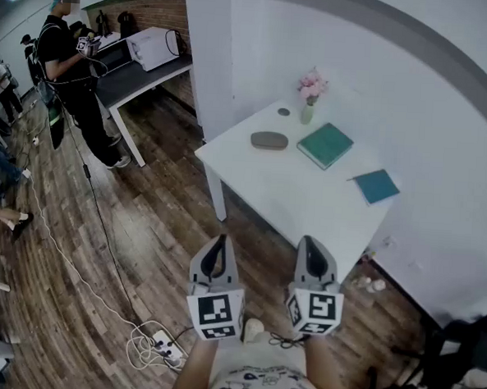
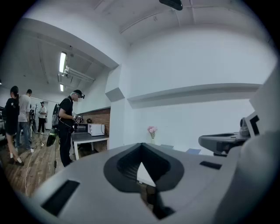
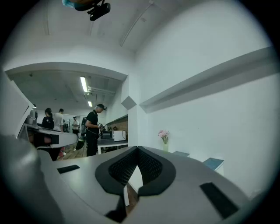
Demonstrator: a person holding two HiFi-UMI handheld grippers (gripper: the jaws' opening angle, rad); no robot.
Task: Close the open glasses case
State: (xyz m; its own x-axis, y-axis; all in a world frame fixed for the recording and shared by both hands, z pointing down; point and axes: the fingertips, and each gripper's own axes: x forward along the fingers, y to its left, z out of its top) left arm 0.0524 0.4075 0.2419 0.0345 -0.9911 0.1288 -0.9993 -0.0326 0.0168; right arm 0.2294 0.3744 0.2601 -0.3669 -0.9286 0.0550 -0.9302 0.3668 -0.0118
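A grey oval glasses case (image 1: 269, 140) lies on the white table (image 1: 308, 210), near its far left side; from here it looks like a low, closed lump. My left gripper (image 1: 221, 240) and right gripper (image 1: 310, 242) are held side by side over the wooden floor, well short of the table's near corner. Both are shut with nothing between the jaws. In the left gripper view the left gripper (image 2: 141, 145) points toward the table, and the right gripper (image 3: 137, 149) does the same in its own view. The case is not visible in either gripper view.
On the table stand a vase of pink flowers (image 1: 310, 93), a green book (image 1: 325, 145), a blue notebook (image 1: 376, 186) and a small dark disc (image 1: 283, 112). A person (image 1: 74, 72) stands by a counter with a microwave (image 1: 154, 48). Cables and a power strip (image 1: 164, 343) lie on the floor.
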